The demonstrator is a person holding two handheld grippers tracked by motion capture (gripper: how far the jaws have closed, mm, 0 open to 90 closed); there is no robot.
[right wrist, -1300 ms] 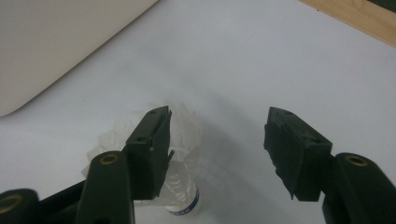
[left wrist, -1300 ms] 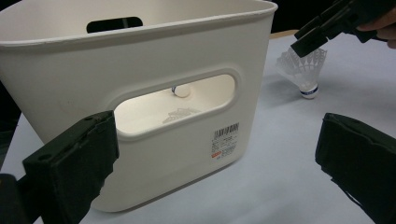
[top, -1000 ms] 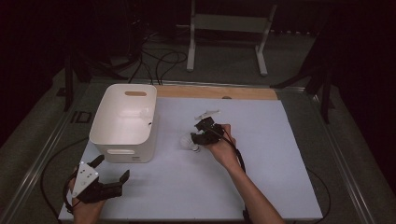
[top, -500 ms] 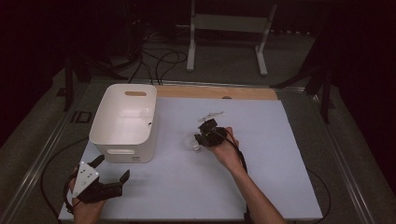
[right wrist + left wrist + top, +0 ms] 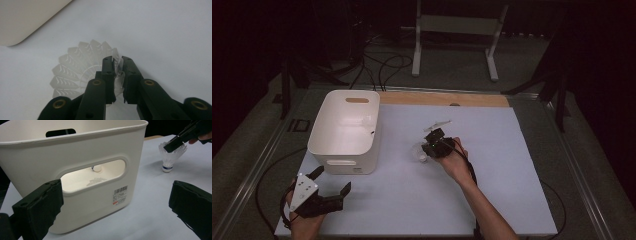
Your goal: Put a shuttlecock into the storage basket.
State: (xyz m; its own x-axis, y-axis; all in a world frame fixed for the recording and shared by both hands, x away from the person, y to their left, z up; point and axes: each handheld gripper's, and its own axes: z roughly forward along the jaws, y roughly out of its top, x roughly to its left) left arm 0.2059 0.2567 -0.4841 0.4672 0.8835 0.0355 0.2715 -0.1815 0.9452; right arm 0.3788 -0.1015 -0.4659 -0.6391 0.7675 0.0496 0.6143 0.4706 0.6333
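Two tools show in the high view. The right tool (image 5: 430,146) is near the middle of the white worktop (image 5: 492,200), held in a hand (image 5: 454,159). It points left at a small white shuttlecock (image 5: 419,151), which sits right at its tip. The left tool (image 5: 332,192) is at the near left corner of the worktop, with its jaws spread wide and nothing between them. A white bin (image 5: 344,132) stands just beyond the left tool, well to the left of the shuttlecock.

From the left tool's view, its two black jaws stand far apart at the bottom corners. The white bin (image 5: 75,167) is close in front, with a long handle hole in its side and a small barcode sticker (image 5: 120,193) below it. Through the hole, another shuttlecock (image 5: 96,173) lies on the floor of the bin. At the far right, the shuttlecock (image 5: 170,157) stands on the worktop (image 5: 150,195) with its round cork end down. The tip of the right tool (image 5: 175,142) touches its feathery skirt at the top.

From the right tool's view, the jaws are pressed almost together, pinching the thin rim of the shuttlecock (image 5: 80,67). The rest of the skirt fans out to the left of the jaws. A rounded corner of the bin (image 5: 25,20) shows at the far left.
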